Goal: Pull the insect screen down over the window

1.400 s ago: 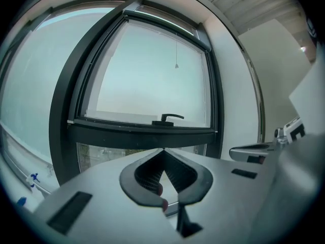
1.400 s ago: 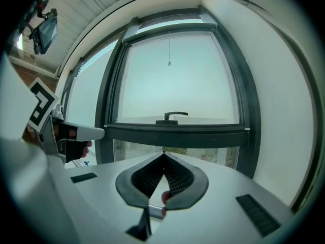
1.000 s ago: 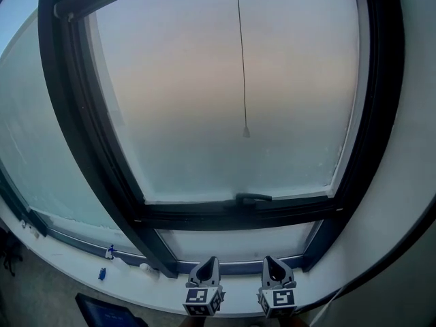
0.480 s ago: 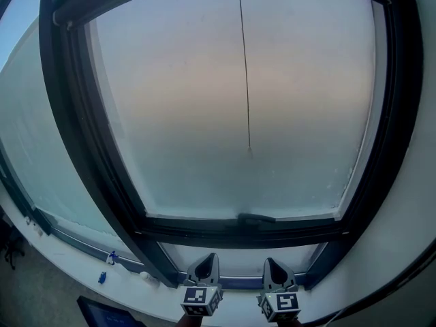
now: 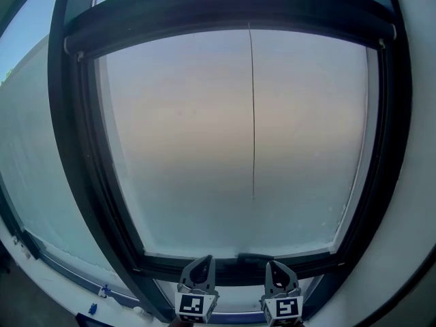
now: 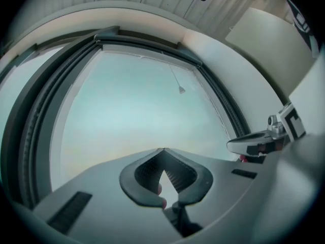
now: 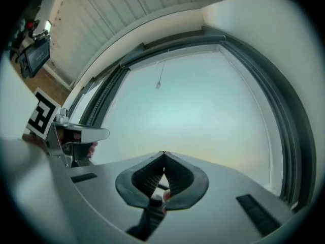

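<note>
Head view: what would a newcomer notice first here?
The big dark-framed window fills the view, its pale pane crossed by a thin pull cord hanging from the dark cassette at the top. Below it, the left gripper and right gripper sit side by side, both shut and empty.

cord (image 5: pixel 253 114) hangs ctr, frame (image 5: pixel 78 182) at sides, rest free

White window sill (image 5: pixel 48 286) runs along bottom left. Two small blue objects on it: one (image 5: pixel 104 291) further back, other (image 5: pixel 92 308) nearer sill edge. Small white lump (image 5: pixel 139 311) just right of them. White wall (image 5: pixel 417 237) at right. White slatted ceiling (image 7: pixel 86 19) overhead. Dark screen (image 7: pixel 36 55) at far left beneath it.
</note>
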The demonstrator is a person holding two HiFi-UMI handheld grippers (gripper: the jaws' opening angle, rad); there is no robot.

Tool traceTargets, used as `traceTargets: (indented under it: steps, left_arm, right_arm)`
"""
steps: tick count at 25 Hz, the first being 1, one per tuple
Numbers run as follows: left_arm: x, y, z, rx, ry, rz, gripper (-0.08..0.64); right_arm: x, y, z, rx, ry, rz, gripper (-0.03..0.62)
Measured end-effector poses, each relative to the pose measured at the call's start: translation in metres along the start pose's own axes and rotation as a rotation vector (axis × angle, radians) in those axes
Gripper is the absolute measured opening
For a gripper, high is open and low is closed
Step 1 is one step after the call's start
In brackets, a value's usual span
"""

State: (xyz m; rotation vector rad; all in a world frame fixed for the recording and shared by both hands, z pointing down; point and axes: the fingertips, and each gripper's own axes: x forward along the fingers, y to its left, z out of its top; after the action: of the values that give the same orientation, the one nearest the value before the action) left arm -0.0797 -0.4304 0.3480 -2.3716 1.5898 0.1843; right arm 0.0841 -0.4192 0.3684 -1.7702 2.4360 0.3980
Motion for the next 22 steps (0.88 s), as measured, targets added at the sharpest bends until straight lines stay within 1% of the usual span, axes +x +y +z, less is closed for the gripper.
traceTargets:
  steps: [2,5,6,9,10,12,14,16,19,22]
  left_arm:
    - [0.011,0.007,0.022,0.106,-0.033,-0.011,0.002]
    - [0.025,0.018,0.059,0.300,-0.079,-0.013,0.002]
    - [0.029,0.021,0.070,0.353,-0.094,-0.018,0.002]
    - [0.040,0.030,0.094,0.445,-0.116,-0.015,0.003]
    - [0.044,0.034,0.104,0.477,-0.129,-0.002,0.003]
    - [0.051,0.042,0.126,0.567,-0.148,0.029,0.003]
    - [0.060,0.049,0.149,0.663,-0.154,0.056,0.003]
    - [0.070,0.057,0.174,0.743,-0.155,0.077,0.007]
    - [0.086,0.071,0.212,0.870,-0.168,0.116,0.047]
    - [0.096,0.086,0.245,0.994,-0.181,0.168,0.085]
  right_arm:
    - [0.012,-0.007,0.018,-0.080,-0.037,-0.012,0.003]
    - [0.029,-0.013,0.054,-0.204,-0.095,-0.017,0.003]
    - [0.034,-0.015,0.067,-0.249,-0.116,-0.018,0.003]
    - [0.047,-0.020,0.099,-0.390,-0.154,-0.027,0.004]
    - [0.051,-0.021,0.110,-0.434,-0.167,-0.026,0.004]
    - [0.059,-0.023,0.132,-0.509,-0.187,-0.031,0.006]
    - [0.066,-0.026,0.156,-0.581,-0.203,-0.046,0.024]
    - [0.073,-0.030,0.182,-0.664,-0.227,-0.065,0.043]
    - [0.084,-0.037,0.226,-0.771,-0.276,-0.084,0.064]
    - [0.098,-0.039,0.267,-0.870,-0.310,-0.099,0.101]
